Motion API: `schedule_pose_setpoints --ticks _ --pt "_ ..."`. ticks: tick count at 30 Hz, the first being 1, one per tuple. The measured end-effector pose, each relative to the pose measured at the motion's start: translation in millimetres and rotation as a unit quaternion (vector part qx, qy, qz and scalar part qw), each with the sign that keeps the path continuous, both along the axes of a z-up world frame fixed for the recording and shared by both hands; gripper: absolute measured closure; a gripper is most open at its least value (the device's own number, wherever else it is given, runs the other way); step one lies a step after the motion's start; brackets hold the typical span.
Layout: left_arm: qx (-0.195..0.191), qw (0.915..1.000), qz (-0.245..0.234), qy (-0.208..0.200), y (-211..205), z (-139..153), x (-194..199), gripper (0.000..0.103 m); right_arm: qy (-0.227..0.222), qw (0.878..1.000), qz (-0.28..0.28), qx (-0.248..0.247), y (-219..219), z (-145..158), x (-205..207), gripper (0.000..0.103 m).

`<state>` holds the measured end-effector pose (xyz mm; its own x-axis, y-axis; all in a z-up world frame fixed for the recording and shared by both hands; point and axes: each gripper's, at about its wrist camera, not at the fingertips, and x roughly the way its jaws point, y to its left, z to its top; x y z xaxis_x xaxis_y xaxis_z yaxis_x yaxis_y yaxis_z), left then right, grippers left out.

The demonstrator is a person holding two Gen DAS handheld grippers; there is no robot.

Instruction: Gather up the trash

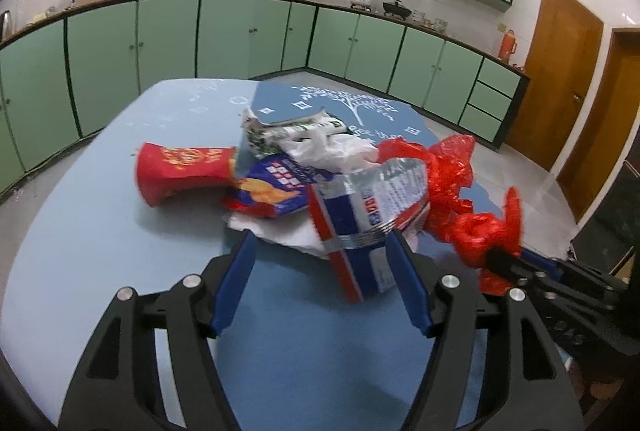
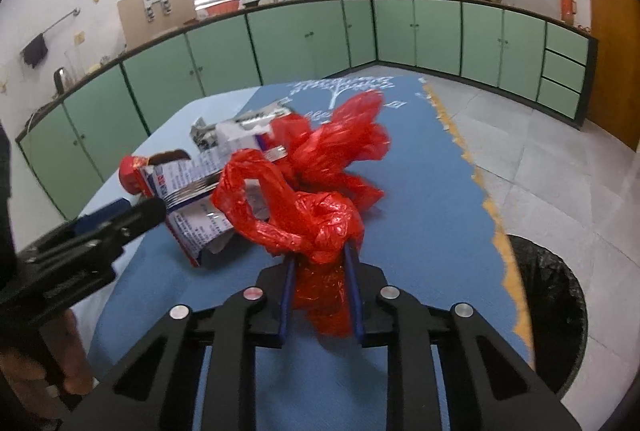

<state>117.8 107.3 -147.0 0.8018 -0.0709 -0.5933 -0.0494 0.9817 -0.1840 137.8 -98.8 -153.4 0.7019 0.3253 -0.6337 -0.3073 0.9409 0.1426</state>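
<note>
A heap of trash lies on the blue table [image 1: 120,231]: a red snack tube [image 1: 180,171], a blue chip bag [image 1: 272,187], white tissue [image 1: 332,147], a green-white wrapper [image 1: 288,131] and a red-white-blue foil wrapper [image 1: 368,215]. My left gripper [image 1: 320,243] is open, its jaws astride the foil wrapper's near end and the tissue under it. My right gripper [image 2: 320,255] is shut on a red plastic bag [image 2: 312,207], which trails over the heap. The bag also shows in the left wrist view [image 1: 452,183], and the left gripper in the right wrist view [image 2: 132,215].
A black-lined trash bin [image 2: 560,311] stands on the floor right of the table's frayed right edge [image 2: 492,207]. Green kitchen cabinets [image 1: 240,35] run along the far walls. A wooden door [image 1: 560,71] is at the right.
</note>
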Motion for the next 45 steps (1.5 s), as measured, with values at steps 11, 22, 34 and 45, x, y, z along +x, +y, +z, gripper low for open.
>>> schedule_pose_setpoints --ticks 11,22,34,45 --pt "-0.025 0.9993 -0.026 0.011 -18 -9 28 0.037 -0.013 0.999 -0.037 -0.010 -30 11 -5 0.081" --pt "-0.003 0.9994 -0.033 -0.006 -35 3 19 0.068 -0.015 0.999 -0.046 -0.007 -36 10 -4 0.081" --pt "0.011 0.9987 -0.032 -0.038 -31 31 -18 0.080 -0.032 0.998 -0.054 0.004 -41 23 -17 0.081" --pt "0.016 0.9932 -0.094 -0.067 -72 52 -29 0.080 -0.054 0.994 -0.092 0.014 -74 43 -40 0.081"
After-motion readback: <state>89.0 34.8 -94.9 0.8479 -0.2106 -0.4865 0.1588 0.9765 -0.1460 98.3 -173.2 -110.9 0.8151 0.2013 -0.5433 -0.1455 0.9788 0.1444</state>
